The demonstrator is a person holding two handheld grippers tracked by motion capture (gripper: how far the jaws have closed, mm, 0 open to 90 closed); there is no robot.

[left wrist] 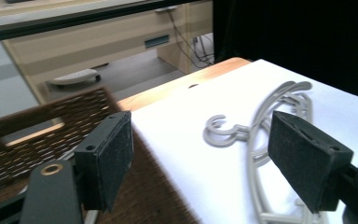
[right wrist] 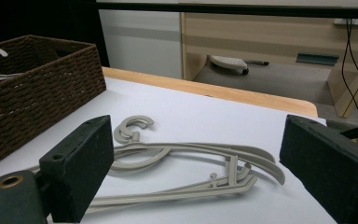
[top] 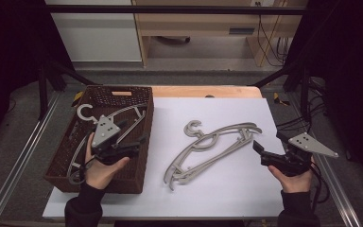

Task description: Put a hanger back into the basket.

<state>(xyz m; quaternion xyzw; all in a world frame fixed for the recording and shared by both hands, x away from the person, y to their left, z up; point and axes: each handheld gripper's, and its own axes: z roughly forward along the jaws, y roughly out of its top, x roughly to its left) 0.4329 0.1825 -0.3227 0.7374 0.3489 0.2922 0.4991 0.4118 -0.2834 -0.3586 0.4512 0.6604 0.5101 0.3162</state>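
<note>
My left gripper [top: 131, 142] hangs over the basket [top: 142, 163], fingers [left wrist: 105, 158] spread wide, nothing between them. A grey hanger [top: 86, 114] lies inside that basket, hook toward the far end. On the white sheet [top: 227, 189] covering the bench [top: 203, 91], two more hangers [top: 212, 146] lie stacked mid-sheet, hooks pointing away from me. My right gripper [top: 261, 150] sits just beside their right ends, fingers [right wrist: 81, 163] spread and empty, aimed at the hangers.
</note>
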